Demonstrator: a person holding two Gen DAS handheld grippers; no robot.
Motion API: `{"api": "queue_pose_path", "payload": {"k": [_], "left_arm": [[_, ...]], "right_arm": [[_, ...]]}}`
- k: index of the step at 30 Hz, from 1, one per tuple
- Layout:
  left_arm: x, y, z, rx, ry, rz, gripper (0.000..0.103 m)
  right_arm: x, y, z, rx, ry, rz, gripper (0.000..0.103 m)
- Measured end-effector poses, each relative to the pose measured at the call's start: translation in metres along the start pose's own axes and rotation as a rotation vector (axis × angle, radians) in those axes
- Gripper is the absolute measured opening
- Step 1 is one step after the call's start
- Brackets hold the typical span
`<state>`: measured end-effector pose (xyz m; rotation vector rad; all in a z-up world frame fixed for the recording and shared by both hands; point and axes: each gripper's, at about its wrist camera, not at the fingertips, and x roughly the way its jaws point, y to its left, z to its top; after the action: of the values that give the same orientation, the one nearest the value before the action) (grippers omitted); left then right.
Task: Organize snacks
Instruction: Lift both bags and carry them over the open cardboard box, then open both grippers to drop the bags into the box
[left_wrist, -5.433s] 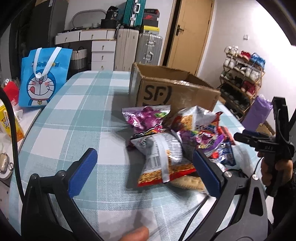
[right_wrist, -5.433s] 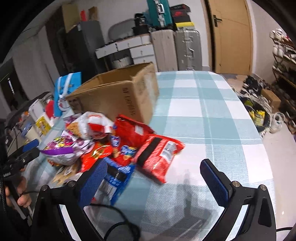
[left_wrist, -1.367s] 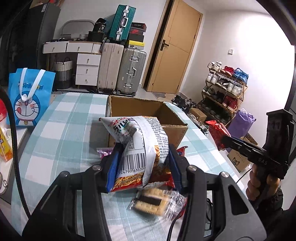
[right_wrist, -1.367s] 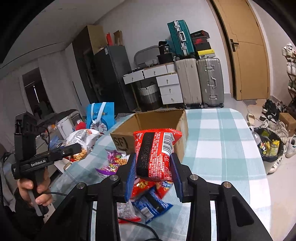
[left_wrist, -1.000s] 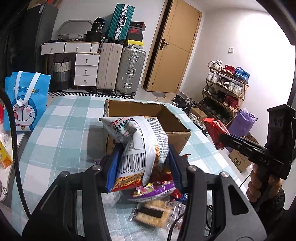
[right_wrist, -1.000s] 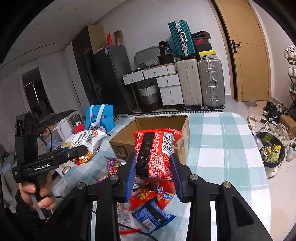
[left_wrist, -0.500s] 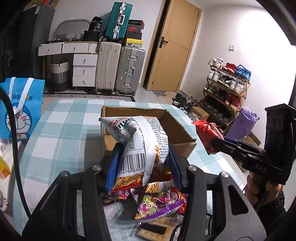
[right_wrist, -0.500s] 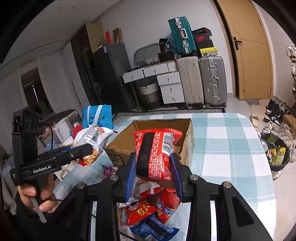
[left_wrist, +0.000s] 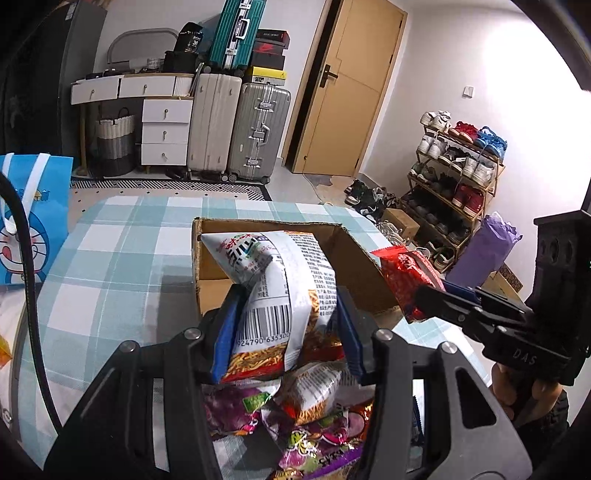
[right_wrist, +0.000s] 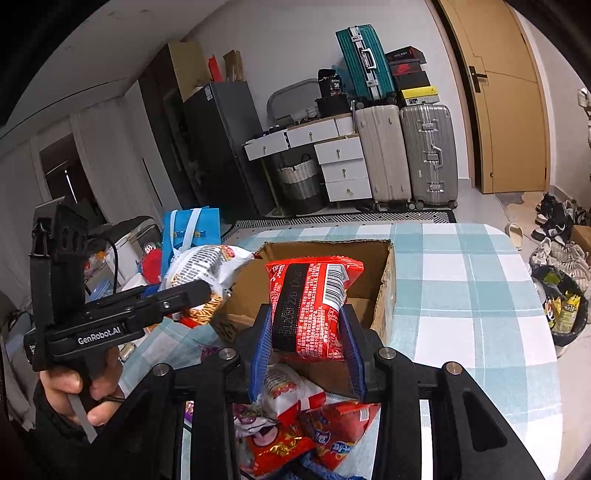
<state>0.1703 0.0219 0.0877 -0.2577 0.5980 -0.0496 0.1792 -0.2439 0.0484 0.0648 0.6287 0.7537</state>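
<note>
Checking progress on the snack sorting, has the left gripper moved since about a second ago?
Yes. The left gripper, shut on the white snack bag, has come closer to the cardboard box, which looms larger behind the bag in the left wrist view.

Two upright suitcases (left_wrist: 236, 125) beside white drawers (left_wrist: 164, 131), shoe rack (left_wrist: 456, 181) near yellow door (left_wrist: 354, 85).

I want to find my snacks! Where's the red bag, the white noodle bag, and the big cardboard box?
red bag (right_wrist: 310, 310): right wrist view, middle of its printed front.
white noodle bag (left_wrist: 280, 295): left wrist view, middle, just above the barcode.
cardboard box (right_wrist: 384, 295): right wrist view, its right side wall.
</note>
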Motion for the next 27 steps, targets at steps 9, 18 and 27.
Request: {"api": "queue_pose_path", "payload": {"k": [9, 18, 27], "left_arm": [[0.035, 0.004, 0.004, -0.003, 0.034, 0.002, 0.046], [0.065, 0.017, 0.003, -0.039, 0.072, 0.002, 0.047], [0.086, 0.025, 0.003, -0.053, 0.113, 0.003, 0.047]], "right_arm": [[0.026, -0.005, 0.009, 0.023, 0.024, -0.007, 0.036], [0.055, -0.008, 0.012, 0.022, 0.058, -0.015, 0.036], [0.076, -0.014, 0.008, 0.012, 0.086, -0.052, 0.036]]}}
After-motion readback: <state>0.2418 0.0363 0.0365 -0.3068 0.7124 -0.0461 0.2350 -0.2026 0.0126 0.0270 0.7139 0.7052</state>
